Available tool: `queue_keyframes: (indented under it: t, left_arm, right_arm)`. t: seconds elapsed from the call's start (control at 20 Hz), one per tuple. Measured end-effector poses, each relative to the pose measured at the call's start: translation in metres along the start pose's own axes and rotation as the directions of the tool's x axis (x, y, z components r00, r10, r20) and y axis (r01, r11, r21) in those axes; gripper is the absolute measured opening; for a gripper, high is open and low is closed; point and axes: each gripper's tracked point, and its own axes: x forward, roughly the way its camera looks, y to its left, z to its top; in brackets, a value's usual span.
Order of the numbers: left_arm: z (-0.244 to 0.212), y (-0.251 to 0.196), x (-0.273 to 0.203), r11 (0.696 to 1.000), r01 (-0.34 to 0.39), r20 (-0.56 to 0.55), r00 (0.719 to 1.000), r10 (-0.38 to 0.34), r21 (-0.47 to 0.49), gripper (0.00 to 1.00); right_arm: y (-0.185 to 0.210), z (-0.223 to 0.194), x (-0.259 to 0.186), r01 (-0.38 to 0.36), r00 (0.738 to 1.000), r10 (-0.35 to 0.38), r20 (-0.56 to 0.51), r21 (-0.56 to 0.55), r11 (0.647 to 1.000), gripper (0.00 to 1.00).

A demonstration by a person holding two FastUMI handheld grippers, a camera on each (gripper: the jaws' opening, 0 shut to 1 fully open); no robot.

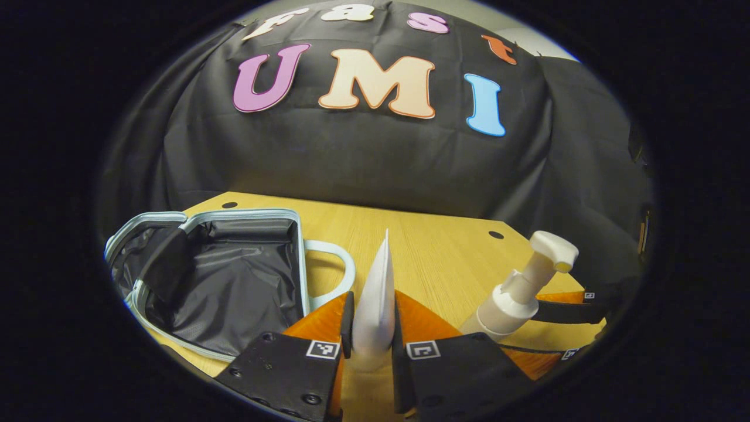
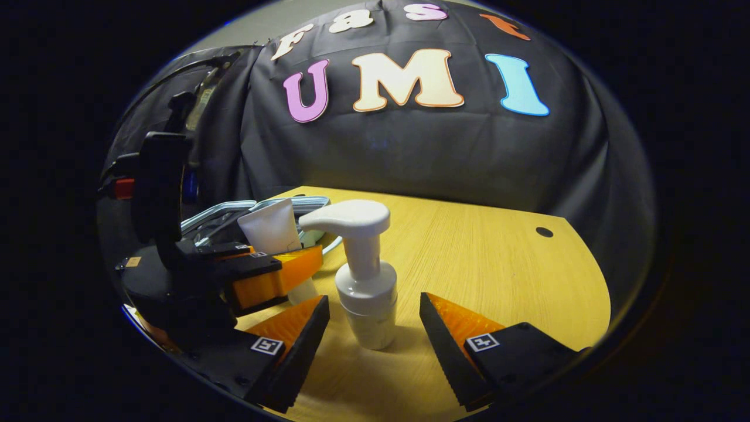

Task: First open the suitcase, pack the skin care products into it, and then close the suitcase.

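— Left gripper [image 1: 372, 328]?
— Both fingers are pinching the white tube [image 1: 375, 299], which is standing upright between them. The open suitcase [image 1: 222, 281] is lying ahead to its left on the wooden table [image 1: 445, 246].
— Right gripper [image 2: 372, 328]?
— Its fingers are standing spread, with the pump bottle [image 2: 363, 275] sitting upright between them, touching neither.
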Motion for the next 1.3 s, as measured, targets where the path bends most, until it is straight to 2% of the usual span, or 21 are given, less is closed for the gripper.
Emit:
queue_keyframes:
  t: [0.15, 0.3, 0.4, 0.45, 0.5, 0.55, 0.65, 0.8, 0.85, 1.05, 1.15, 1.3]
  left_arm:
    - [0.009, -0.012, -0.009, 0.998, 0.054, -0.023, 0.998, -0.055, -0.045, 0.24]
    - [0.039, -0.018, -0.027, 0.993, 0.096, -0.015, 0.995, -0.097, -0.064, 0.24]
    - [0.060, -0.017, -0.039, 0.992, 0.123, -0.010, 0.992, -0.124, -0.041, 0.24]
    - [0.068, -0.015, -0.044, 0.991, 0.132, -0.008, 0.991, -0.132, -0.018, 0.24]
    - [0.075, -0.009, -0.049, 0.991, 0.135, -0.015, 0.991, -0.135, 0.010, 0.24]
    - [0.082, -0.001, -0.052, 0.991, 0.133, -0.024, 0.991, -0.132, 0.034, 0.24]
    - [0.096, 0.018, -0.058, 0.991, 0.124, -0.029, 0.992, -0.122, 0.056, 0.23]
    - [0.111, 0.065, -0.060, 0.998, 0.053, -0.043, 0.998, -0.052, 0.042, 0.24]
    - [0.115, 0.085, -0.059, 0.999, 0.024, -0.045, 0.999, -0.023, 0.031, 0.21]
    - [0.112, 0.152, -0.051, 0.999, -0.044, -0.130, 0.991, 0.040, -0.025, 0.24]
    - [0.094, 0.175, -0.046, 0.998, -0.047, -0.223, 0.974, 0.038, -0.035, 0.24]
    - [0.056, 0.184, -0.042, 0.995, 0.006, -0.399, 0.916, -0.044, -0.096, 0.24]
  right_arm:
    - [0.002, -0.002, 0.006, 0.002, 1.000, -0.002, -0.009, -0.003, 1.000, 0.97]
    - [0.001, -0.003, 0.013, 0.019, 1.000, -0.019, -0.022, 0.004, 1.000, 0.96]
    - [0.001, -0.002, 0.019, 0.028, 0.999, -0.028, -0.023, 0.014, 1.000, 0.83]
    - [0.002, -0.003, 0.021, 0.029, 0.999, -0.028, -0.022, 0.021, 0.999, 0.74]
    - [0.001, -0.002, 0.020, 0.040, 0.999, -0.040, -0.021, 0.025, 0.999, 0.70]
    - [0.000, -0.001, 0.028, 0.048, 0.999, -0.048, -0.025, 0.025, 0.999, 0.63]
    - [0.003, -0.001, 0.027, 0.058, 0.998, -0.057, -0.041, 0.021, 0.998, 0.62]
    - [0.009, 0.022, 0.016, 0.066, 0.998, -0.065, -0.019, 0.021, 0.998, 0.60]
    - [0.011, 0.030, 0.013, 0.073, 0.997, -0.073, -0.013, 0.017, 0.997, 0.60]
    - [0.027, 0.061, -0.005, 0.087, 0.996, -0.085, -0.025, 0.058, 0.995, 0.60]
    - [0.043, 0.080, -0.011, 0.079, 0.997, -0.077, -0.024, 0.087, 0.993, 0.61]
    - [0.075, 0.103, -0.013, 0.047, 0.998, -0.043, -0.036, 0.101, 0.994, 0.61]
